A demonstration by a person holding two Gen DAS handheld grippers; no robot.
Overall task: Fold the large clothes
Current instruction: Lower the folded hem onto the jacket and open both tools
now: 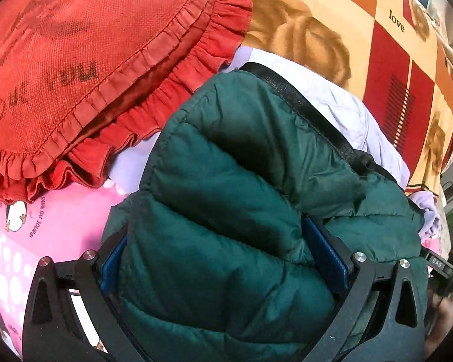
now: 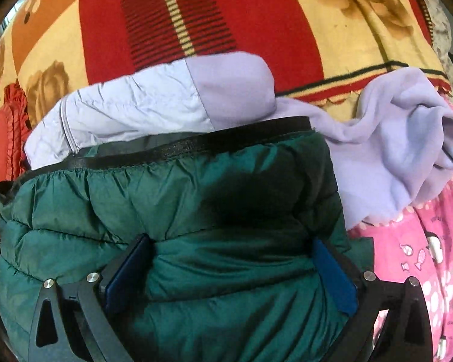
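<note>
Left to right: red pillow [image 1: 84, 60] far left on the pink sheet [image 1: 54, 226]; the green jacket [image 1: 226, 211] lies bunched in the middle, partly over a lilac jacket [image 2: 130, 102], whose fleece [image 2: 392, 157] spills to the right; patterned blanket [image 2: 256, 15] behind.

Handling, my read: the green jacket is puffy, light and soft; the shell looks slick, so it'll likely slide and spring back; I'd take it at the black hem band [image 2: 196, 144] or a stitched seam, not mid-puff.

Left gripper [image 1: 223, 259]: jaws wide, blue pads on both sides of a padded roll; can't tell whether you're pinching or just straddling it; pitched steeply down at the bed.

Right gripper [image 2: 231, 274]: jaws at full spread, jacket bulging between the pads; looks like no real clamp; also angled steeply down, just below the hem band.
</note>
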